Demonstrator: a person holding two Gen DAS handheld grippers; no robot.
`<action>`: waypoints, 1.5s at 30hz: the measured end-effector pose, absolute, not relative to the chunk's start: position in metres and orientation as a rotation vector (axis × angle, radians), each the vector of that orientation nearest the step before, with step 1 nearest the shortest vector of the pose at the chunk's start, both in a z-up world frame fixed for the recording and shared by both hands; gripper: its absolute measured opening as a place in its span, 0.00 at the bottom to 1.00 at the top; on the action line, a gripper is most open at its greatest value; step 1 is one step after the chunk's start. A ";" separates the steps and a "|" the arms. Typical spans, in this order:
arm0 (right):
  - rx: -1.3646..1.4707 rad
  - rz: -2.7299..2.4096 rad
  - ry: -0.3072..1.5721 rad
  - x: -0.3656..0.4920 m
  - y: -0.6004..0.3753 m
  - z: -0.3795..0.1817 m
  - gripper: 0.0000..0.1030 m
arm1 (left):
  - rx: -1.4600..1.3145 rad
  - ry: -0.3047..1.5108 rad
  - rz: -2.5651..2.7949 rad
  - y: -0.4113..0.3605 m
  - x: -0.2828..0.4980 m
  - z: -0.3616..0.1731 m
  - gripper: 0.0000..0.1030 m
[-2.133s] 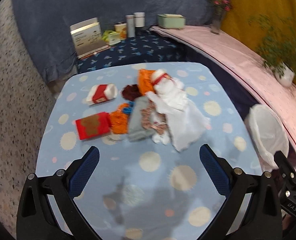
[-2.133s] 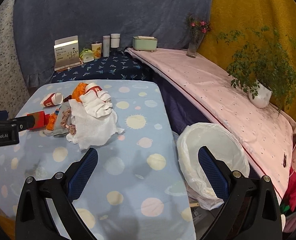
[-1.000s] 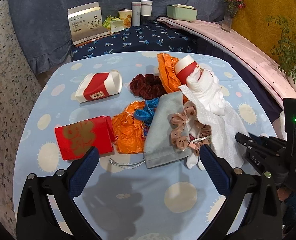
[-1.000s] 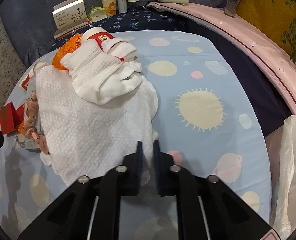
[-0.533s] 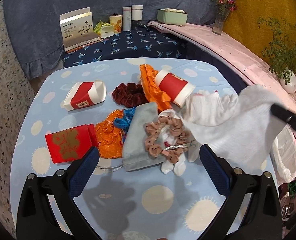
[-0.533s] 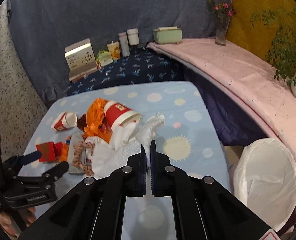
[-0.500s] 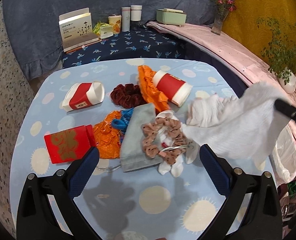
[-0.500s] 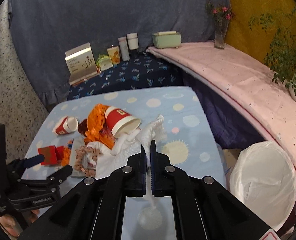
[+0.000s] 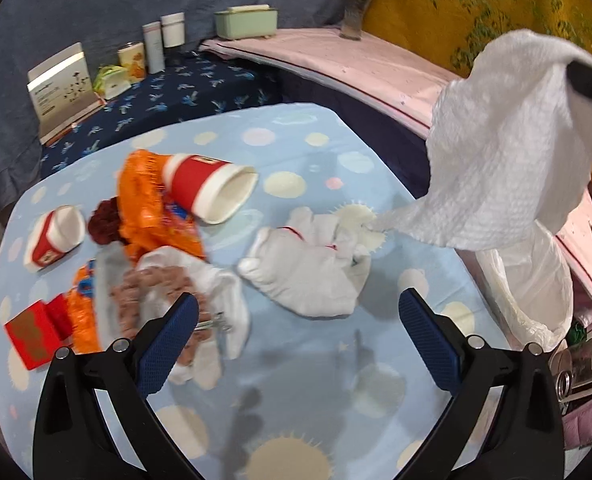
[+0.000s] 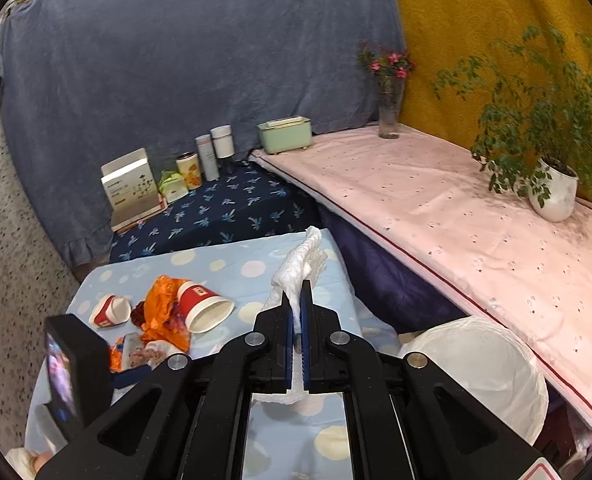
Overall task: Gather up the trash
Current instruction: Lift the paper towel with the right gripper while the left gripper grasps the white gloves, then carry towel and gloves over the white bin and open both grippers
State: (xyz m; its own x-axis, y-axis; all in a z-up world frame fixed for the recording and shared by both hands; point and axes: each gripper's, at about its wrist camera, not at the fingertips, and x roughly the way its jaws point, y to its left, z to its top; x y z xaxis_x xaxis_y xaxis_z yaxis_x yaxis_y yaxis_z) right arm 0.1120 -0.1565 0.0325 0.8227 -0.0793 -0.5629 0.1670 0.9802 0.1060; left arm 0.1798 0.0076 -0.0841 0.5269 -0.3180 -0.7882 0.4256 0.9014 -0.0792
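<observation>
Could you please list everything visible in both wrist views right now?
paper towel: 1, white, hanging from the right gripper
white socks: a bundle, on the table
paper cups: 2, red and white, one large and one small, both on their sides
orange wrapper: 1, behind the large cup
red box: 1, table's left edge
bin: 1, white liner, right of the table
potted plant: 1, green, pink shelf
left gripper: open, above the table
right gripper: shut on the towel
</observation>
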 end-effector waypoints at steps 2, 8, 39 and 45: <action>0.153 -0.149 0.590 0.111 -0.164 0.030 0.03 | 0.149 0.915 -0.447 -0.005 0.184 -0.093 0.92; 0.165 -0.176 0.596 0.110 -0.184 0.025 0.03 | 0.153 0.988 -0.461 -0.026 0.206 -0.127 0.82; 0.195 -0.297 0.560 0.068 -0.230 0.071 0.03 | 0.181 0.895 -0.606 -0.084 0.149 -0.027 0.08; 0.253 -0.356 0.567 0.049 -0.258 0.089 0.03 | 0.174 0.889 -0.660 -0.112 0.130 -0.004 0.08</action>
State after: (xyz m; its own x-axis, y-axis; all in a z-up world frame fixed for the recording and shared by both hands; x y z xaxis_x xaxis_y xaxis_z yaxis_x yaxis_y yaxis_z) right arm 0.0493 -0.2578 0.0889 0.7856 -0.2574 -0.5626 0.3950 0.9086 0.1358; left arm 0.1304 -0.1122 -0.0043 0.4490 -0.4606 -0.7657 0.5997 0.7906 -0.1239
